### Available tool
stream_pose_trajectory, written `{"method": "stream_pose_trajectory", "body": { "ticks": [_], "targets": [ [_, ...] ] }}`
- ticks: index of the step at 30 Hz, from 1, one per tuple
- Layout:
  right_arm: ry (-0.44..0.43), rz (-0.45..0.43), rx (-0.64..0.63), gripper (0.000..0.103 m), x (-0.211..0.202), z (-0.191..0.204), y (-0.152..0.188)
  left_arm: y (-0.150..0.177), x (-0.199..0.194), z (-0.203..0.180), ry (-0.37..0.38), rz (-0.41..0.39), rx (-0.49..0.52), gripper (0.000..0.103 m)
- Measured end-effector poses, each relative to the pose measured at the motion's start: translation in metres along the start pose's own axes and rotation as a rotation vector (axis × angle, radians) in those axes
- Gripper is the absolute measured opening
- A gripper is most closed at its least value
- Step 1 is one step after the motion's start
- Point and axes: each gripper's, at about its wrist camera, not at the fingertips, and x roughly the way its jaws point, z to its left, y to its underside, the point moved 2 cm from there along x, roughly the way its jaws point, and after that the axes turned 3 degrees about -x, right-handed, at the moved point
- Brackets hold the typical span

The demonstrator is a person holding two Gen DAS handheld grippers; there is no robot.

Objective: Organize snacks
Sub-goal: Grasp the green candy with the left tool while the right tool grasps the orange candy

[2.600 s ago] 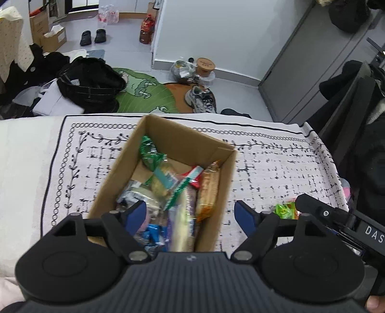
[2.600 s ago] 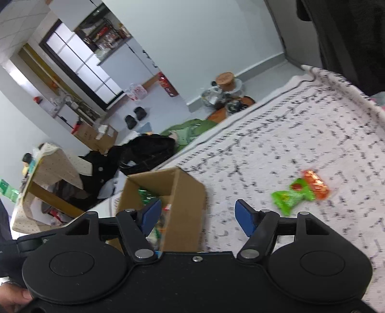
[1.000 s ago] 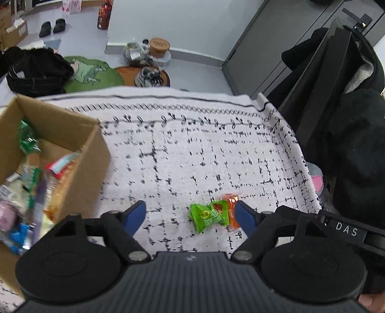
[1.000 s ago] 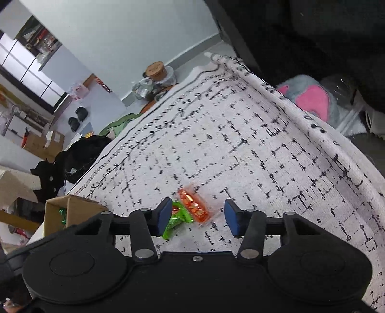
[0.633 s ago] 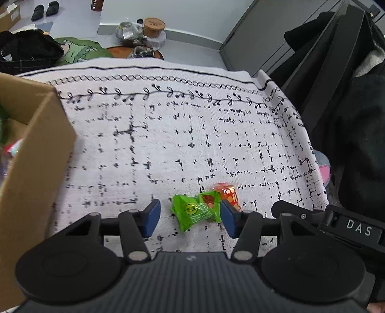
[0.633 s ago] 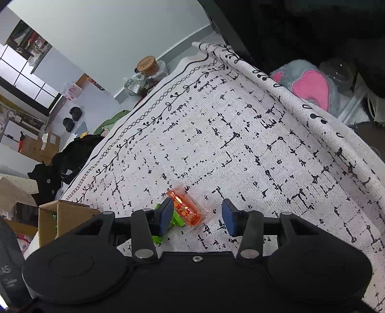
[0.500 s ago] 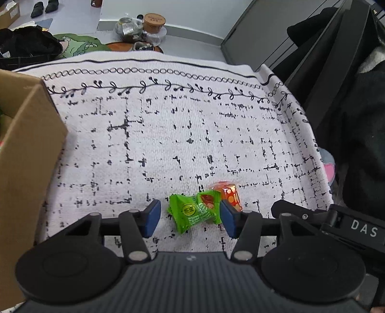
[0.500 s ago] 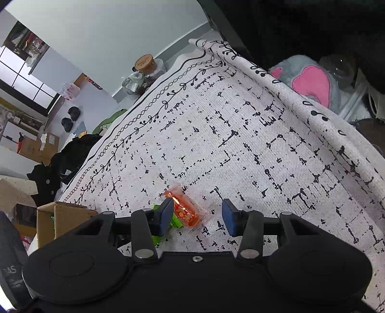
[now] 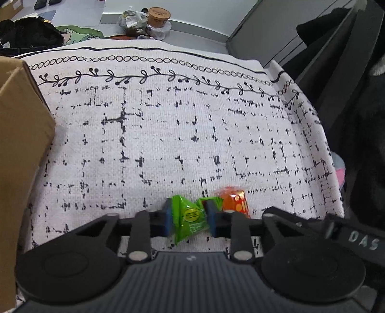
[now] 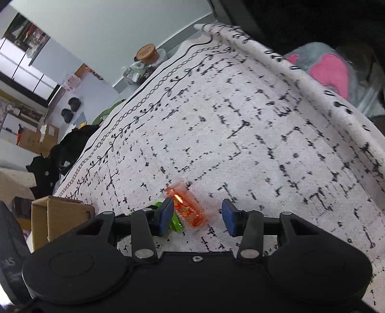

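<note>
A green snack packet (image 9: 190,218) lies on the white patterned cloth (image 9: 168,134). My left gripper (image 9: 189,219) has its blue pads closed against both sides of it. An orange snack packet (image 9: 233,202) lies just right of the green one. In the right wrist view the orange packet (image 10: 187,209) sits between the open fingers of my right gripper (image 10: 196,216), close to the left pad, and a bit of the green packet (image 10: 174,222) shows behind that pad. The cardboard box (image 9: 19,149) stands at the left.
The cloth's right edge (image 9: 332,168) drops off beside dark clothing and a grey-pink plush (image 10: 332,69). Beyond the far edge the floor holds a jar (image 9: 158,14), bags and black clothes. The box also shows in the right wrist view (image 10: 57,216).
My left gripper has narrowed from open to closed on the green packet. My right gripper has moved closer to the orange packet and stays open.
</note>
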Motion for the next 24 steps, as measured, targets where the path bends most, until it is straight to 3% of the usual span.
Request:
{"method": "stream_pose_trajectory", "body": {
  "ticks": [9, 20, 22, 24],
  "targets": [
    [-0.001, -0.014, -0.059, 0.046, 0.014, 0.018, -0.001, -0.012, -0.015, 0.021, -0.022, -0.026, -0.018, 0.023],
    [0.075, -0.023, -0.178, 0.061, 0.029, 0.038, 0.004, -0.018, -0.034, 0.038, -0.032, -0.042, -0.029, 0.023],
    [0.088, 0.024, -0.208, 0.058, 0.038, 0.039, 0.009, -0.017, -0.036, 0.04, -0.033, -0.043, -0.03, 0.023],
    [0.121, 0.027, -0.246, 0.043, 0.041, 0.04, 0.014, -0.015, -0.038, 0.041, -0.033, -0.044, -0.031, 0.023]
  ]
}}
